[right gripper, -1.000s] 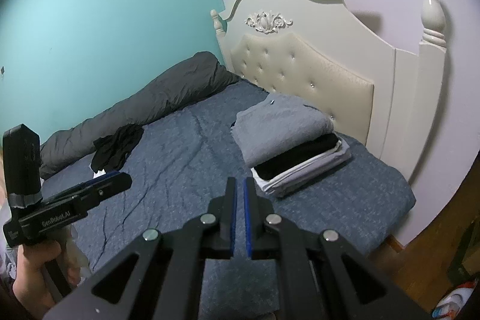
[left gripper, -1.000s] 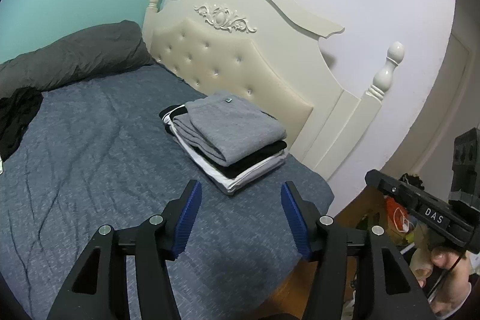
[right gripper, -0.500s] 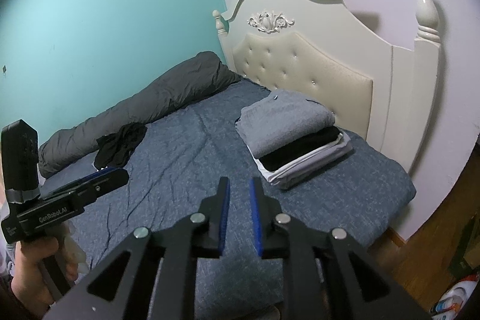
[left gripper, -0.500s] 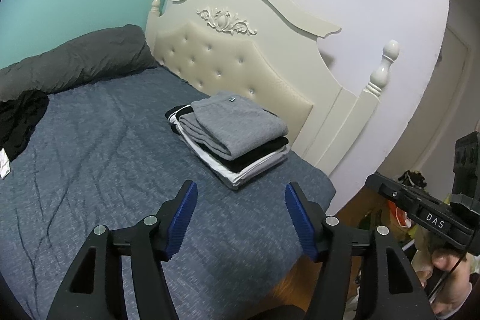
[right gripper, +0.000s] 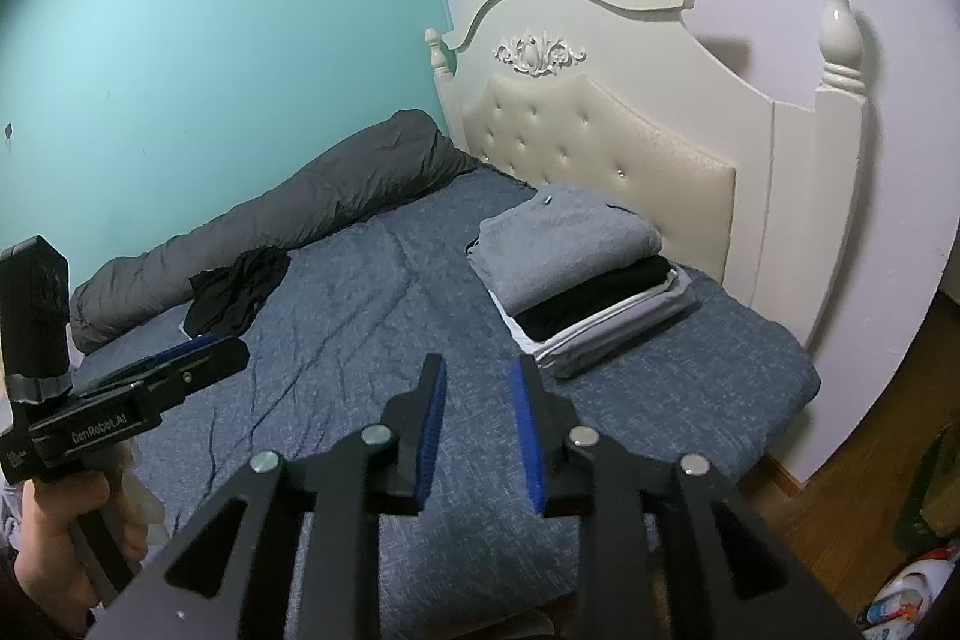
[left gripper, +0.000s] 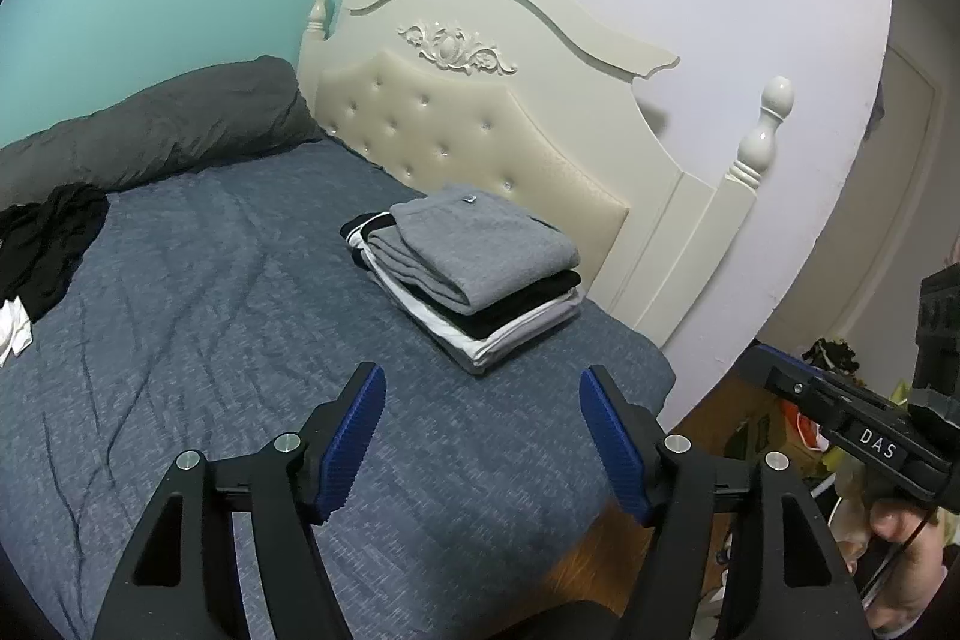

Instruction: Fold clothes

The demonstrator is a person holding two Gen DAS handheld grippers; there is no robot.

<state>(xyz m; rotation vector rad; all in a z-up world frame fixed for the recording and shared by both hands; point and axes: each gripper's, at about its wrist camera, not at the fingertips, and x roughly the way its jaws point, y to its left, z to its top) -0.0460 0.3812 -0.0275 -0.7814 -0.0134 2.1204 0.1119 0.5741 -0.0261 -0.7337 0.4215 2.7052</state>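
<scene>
Black garment lies crumpled on the bed: soft, light, limp; best pinched at an edge. Left gripper and right gripper jaws are opening, both empty.

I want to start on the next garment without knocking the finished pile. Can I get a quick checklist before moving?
1. Left claw empty, jaws opening: ok.
2. Right claw empty, jaws opening, gap narrower: ok.
3. Folded stack by the headboard, neat, apart from both claws: ok.
4. Unfolded black garment on the bed beside the grey duvet roll: ok.
5. Bare bed surface between garment and stack for folding: ok.
6. Whether the garment is one piece or several: cannot tell.
</scene>
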